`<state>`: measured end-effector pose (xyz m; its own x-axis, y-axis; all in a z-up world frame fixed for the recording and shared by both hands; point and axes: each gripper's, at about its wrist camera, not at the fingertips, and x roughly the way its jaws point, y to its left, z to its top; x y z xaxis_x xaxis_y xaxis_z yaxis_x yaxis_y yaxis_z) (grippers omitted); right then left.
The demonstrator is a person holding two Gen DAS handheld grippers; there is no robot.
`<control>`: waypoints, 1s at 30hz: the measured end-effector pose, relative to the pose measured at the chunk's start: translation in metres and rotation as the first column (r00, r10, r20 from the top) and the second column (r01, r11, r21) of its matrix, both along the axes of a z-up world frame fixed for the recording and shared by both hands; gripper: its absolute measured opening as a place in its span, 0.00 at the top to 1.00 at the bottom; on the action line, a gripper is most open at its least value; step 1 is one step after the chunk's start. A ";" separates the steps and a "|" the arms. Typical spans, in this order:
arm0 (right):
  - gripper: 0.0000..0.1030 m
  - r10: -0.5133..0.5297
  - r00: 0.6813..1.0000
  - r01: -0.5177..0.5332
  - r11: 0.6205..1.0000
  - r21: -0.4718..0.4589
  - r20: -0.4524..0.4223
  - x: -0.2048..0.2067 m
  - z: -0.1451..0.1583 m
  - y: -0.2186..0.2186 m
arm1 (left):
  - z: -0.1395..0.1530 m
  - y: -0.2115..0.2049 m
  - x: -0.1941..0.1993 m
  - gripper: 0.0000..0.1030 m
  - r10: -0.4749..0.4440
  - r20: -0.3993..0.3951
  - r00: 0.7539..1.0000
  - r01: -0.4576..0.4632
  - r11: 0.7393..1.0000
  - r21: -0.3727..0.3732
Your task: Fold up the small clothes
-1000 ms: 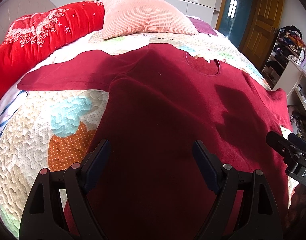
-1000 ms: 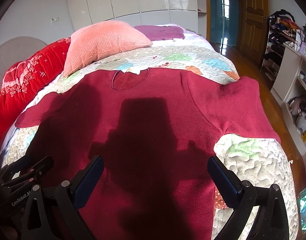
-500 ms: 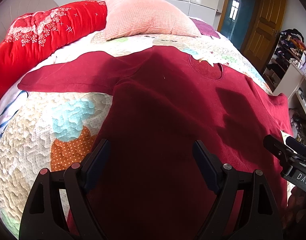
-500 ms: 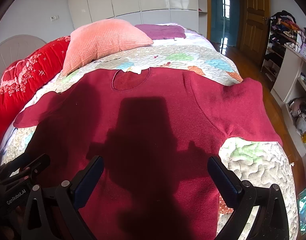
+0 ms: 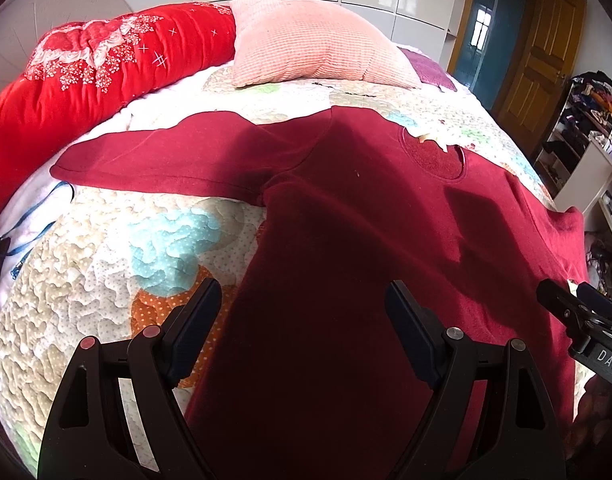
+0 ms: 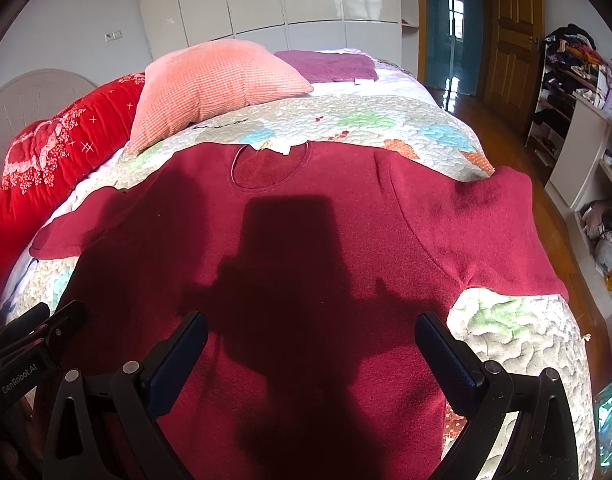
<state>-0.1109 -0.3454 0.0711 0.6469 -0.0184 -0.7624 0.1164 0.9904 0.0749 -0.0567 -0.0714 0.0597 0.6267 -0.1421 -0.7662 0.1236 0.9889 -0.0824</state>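
Observation:
A dark red long-sleeved top (image 5: pixel 346 240) lies spread flat, front up, on the quilted bedspread (image 5: pixel 105 260), neckline toward the pillows; it also shows in the right wrist view (image 6: pixel 326 248). One sleeve (image 5: pixel 157 160) stretches left, the other (image 6: pixel 502 224) right, over the bed's edge. My left gripper (image 5: pixel 301 312) is open and empty above the top's lower left part. My right gripper (image 6: pixel 310 344) is open and empty above its lower right part. Each gripper shows at the edge of the other's view: the right one (image 5: pixel 578 320), the left one (image 6: pixel 29 340).
A pink pillow (image 5: pixel 318 44) and a red floral bolster (image 5: pixel 85 68) lie at the head of the bed. A folded purple cloth (image 6: pixel 326 66) lies behind the pillow. A blue strap (image 5: pixel 33 236) lies at the bed's left. Shelves (image 6: pixel 578 92) and a wooden door (image 6: pixel 514 28) stand to the right.
Both grippers have drawn back and risen slightly over the top, so more of the bed shows. Jaws stay open and the top has not moved.

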 end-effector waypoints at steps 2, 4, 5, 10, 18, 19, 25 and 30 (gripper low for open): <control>0.01 -0.001 1.000 0.001 1.000 0.010 0.004 0.001 0.001 0.000 | 0.002 0.007 0.002 0.19 0.017 0.000 1.000 -0.017 1.000 -0.001; 0.01 0.001 1.000 -0.001 1.000 0.019 0.003 0.001 0.001 -0.001 | 0.003 0.017 0.006 0.19 0.039 -0.007 0.999 -0.039 0.999 -0.010; 0.01 0.003 1.000 -0.003 1.000 0.023 0.002 0.001 0.000 -0.001 | 0.003 0.023 0.008 0.19 0.050 -0.011 0.999 -0.050 0.999 -0.015; 0.01 -0.006 1.000 0.007 0.999 0.032 -0.008 0.001 -0.003 -0.005 | 0.002 0.055 0.020 0.19 0.120 -0.020 0.993 -0.120 0.993 -0.003; 0.01 0.010 1.000 -0.010 0.999 0.031 -0.009 0.005 -0.003 0.000 | 0.000 0.123 0.049 0.19 0.280 -0.051 0.959 -0.282 0.958 -0.044; 0.01 0.015 1.000 -0.014 1.000 0.028 -0.009 0.006 -0.004 0.002 | 0.000 0.128 0.050 0.19 0.295 -0.046 0.954 -0.297 0.954 -0.041; 0.01 0.029 0.999 -0.029 0.999 0.025 -0.019 0.010 -0.007 0.007 | -0.002 0.144 0.054 0.19 0.323 -0.039 0.945 -0.324 0.946 -0.022; 0.01 0.045 0.999 -0.045 0.999 0.014 -0.021 0.016 -0.007 0.014 | -0.011 0.151 0.062 0.19 0.330 -0.048 0.943 -0.330 0.944 0.011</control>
<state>-0.0949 -0.3315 0.0641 0.6302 0.0210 -0.7762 0.0736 0.9935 0.0866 0.0053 0.0793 0.0487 0.6002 0.0684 -0.7969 -0.2142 0.9737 -0.0777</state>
